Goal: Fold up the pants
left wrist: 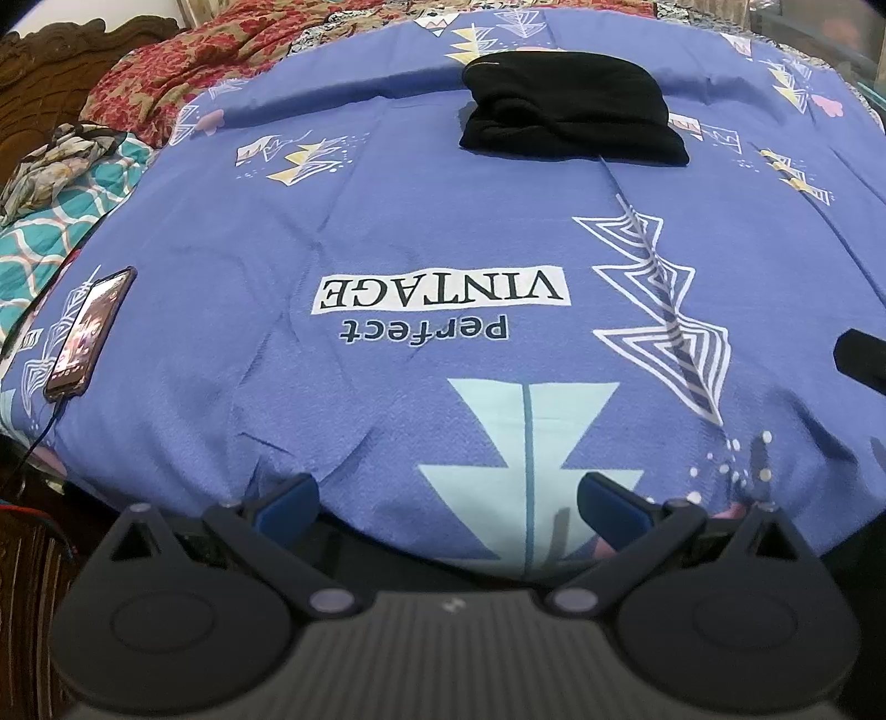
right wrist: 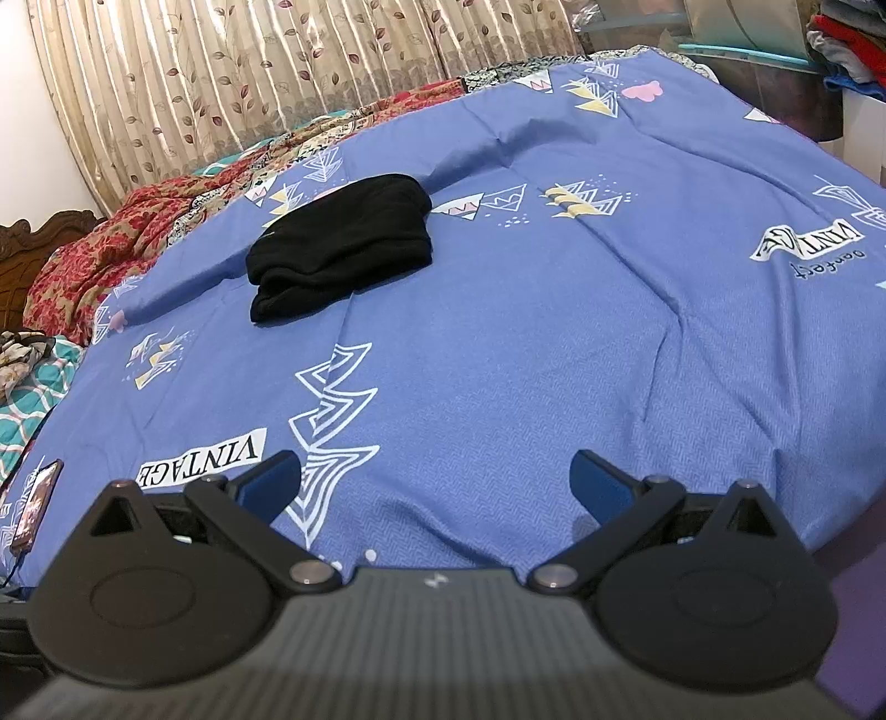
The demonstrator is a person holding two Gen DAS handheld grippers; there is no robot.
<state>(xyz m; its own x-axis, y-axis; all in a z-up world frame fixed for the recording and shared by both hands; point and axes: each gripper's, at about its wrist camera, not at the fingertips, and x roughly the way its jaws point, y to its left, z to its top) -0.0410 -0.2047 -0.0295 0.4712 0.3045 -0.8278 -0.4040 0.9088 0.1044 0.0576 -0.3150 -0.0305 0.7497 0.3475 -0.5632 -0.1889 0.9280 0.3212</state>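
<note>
Black pants (left wrist: pixel 570 108) lie folded into a compact bundle on the far part of a blue printed bedsheet (left wrist: pixel 387 221). The right wrist view shows the same bundle (right wrist: pixel 343 246) at the upper left, with layered edges facing the camera. My left gripper (left wrist: pixel 446 495) is open near the bed's front edge, far from the pants, nothing between its blue pads. My right gripper (right wrist: pixel 434 479) is likewise open and empty over the near sheet. A dark part of the right gripper (left wrist: pixel 861 360) shows at the right edge of the left wrist view.
A phone (left wrist: pixel 91 332) with a cable lies on the sheet at the left edge. A red floral blanket (left wrist: pixel 183 66) and a teal quilt (left wrist: pixel 50 221) are heaped at the far left. Curtains (right wrist: pixel 277 66) hang behind the bed; stacked clothes (right wrist: pixel 847 44) sit at the far right.
</note>
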